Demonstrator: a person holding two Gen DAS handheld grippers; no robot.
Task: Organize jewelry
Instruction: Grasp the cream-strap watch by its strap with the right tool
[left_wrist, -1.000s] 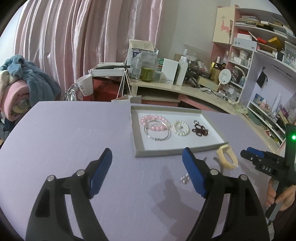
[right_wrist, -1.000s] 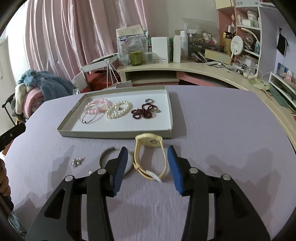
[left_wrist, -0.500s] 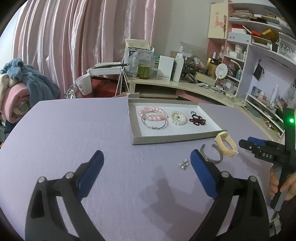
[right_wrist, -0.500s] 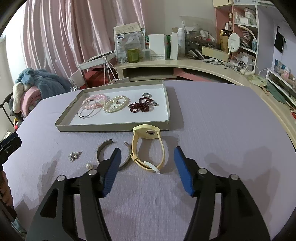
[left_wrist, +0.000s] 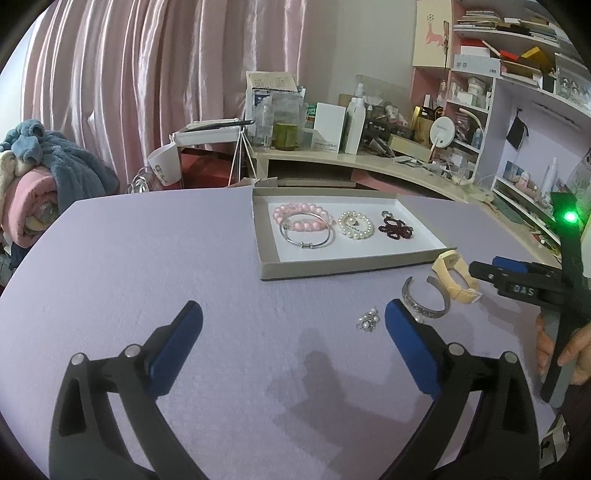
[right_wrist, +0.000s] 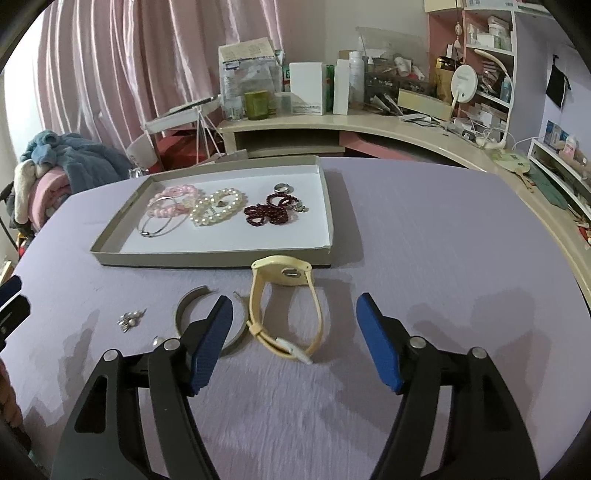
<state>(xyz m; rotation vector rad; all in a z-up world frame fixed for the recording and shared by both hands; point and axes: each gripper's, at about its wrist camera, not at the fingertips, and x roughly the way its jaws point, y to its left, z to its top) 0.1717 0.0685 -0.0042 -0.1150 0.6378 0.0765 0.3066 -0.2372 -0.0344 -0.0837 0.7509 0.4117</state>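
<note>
yellow watch band beside tray

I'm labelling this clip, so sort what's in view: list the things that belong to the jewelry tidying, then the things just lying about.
Job:
- shallow grey cardboard tray
- pink bead bracelet
- thin silver bangle
- white pearl bracelet
- dark red bead strand
- yellow strap watch
- open silver cuff
- small pearl cluster

Lying about:
- blue and pink blankets
- round white mirror
- green jar

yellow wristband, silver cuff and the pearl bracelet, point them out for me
yellow wristband (right_wrist: 282, 275), right wrist view, on its oval face.
silver cuff (left_wrist: 424, 312), left wrist view, on its patterned near curve.
pearl bracelet (right_wrist: 205, 218), right wrist view, on the near beads.
</note>
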